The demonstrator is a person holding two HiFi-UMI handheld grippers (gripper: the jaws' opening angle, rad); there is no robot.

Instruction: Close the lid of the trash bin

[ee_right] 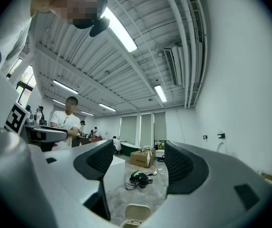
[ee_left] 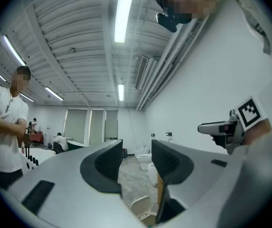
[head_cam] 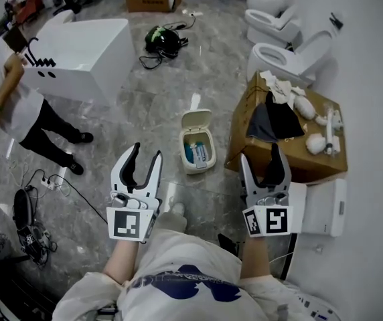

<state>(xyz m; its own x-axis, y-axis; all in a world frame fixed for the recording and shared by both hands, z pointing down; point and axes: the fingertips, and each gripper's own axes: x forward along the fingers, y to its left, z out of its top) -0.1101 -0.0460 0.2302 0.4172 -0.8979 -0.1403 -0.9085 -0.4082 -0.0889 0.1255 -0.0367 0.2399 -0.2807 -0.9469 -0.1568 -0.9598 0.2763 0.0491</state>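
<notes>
A small cream trash bin (head_cam: 197, 151) stands on the marble floor ahead of me. Its lid (head_cam: 195, 120) is swung up and back, and blue and white items show inside. My left gripper (head_cam: 146, 152) hangs open to the left of the bin, nearer to me, holding nothing. To the right of the bin my right gripper (head_cam: 261, 156) is open too, in front of a cardboard box. The raised lid (ee_left: 143, 207) peeks below the open left gripper (ee_left: 136, 158) in its view. In the right gripper view the lid (ee_right: 135, 216) sits below the open right gripper (ee_right: 138, 163).
A cardboard box (head_cam: 245, 112) topped with dark cloth and white bottles stands right of the bin. Two toilets (head_cam: 288, 55) are behind it. A white cabinet (head_cam: 84, 55) and a standing person (head_cam: 17, 105) are at left. A black helmet (head_cam: 163, 41) and cables lie beyond.
</notes>
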